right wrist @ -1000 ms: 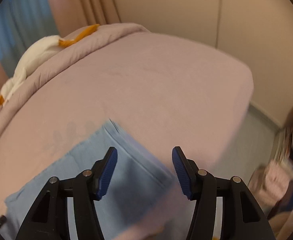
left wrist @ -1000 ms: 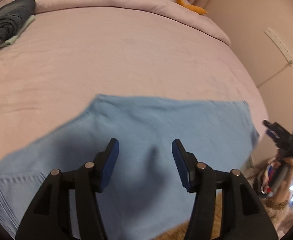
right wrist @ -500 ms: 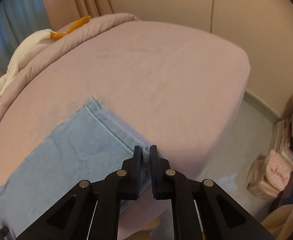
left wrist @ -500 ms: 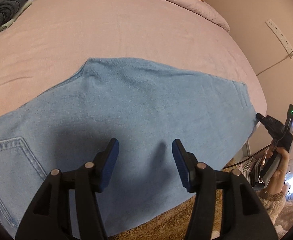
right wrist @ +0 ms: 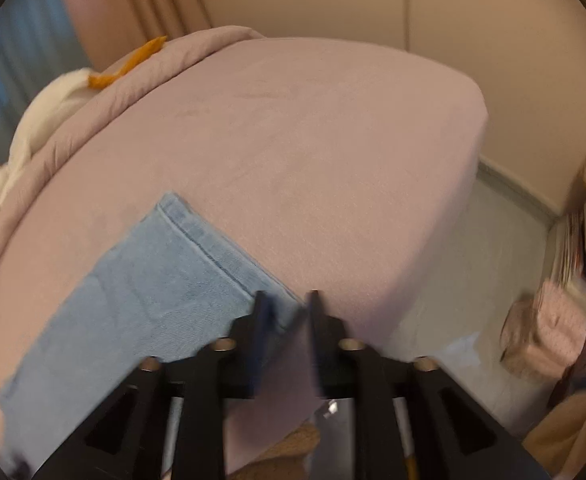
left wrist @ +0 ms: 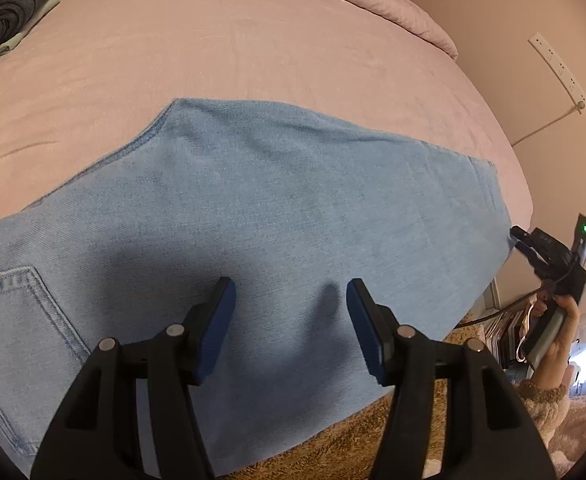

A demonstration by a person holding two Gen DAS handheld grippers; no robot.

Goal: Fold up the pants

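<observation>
Light blue denim pants (left wrist: 277,208) lie flat across the near edge of a pink bed (left wrist: 213,48), back pocket at the lower left. My left gripper (left wrist: 291,320) is open and hovers over the middle of the pants, holding nothing. In the right wrist view the leg hem (right wrist: 197,248) shows. My right gripper (right wrist: 287,312) sits at the hem's near corner with its jaws a little apart; the view is blurred, and the cloth no longer looks pinched. The right gripper also shows in the left wrist view (left wrist: 533,248) at the hem end.
A folded dark grey garment (left wrist: 17,12) lies at the bed's far left. A white and orange plush toy (right wrist: 41,120) rests on the rolled duvet. A wall power strip (left wrist: 559,68) and floor clutter (right wrist: 549,328) are to the right. A brown fluffy robe (left wrist: 333,444) is below.
The right gripper closed on the hem corner half a second ago; now its jaws have parted slightly and it has pulled back. The left gripper lowered over the pants and stayed open.
</observation>
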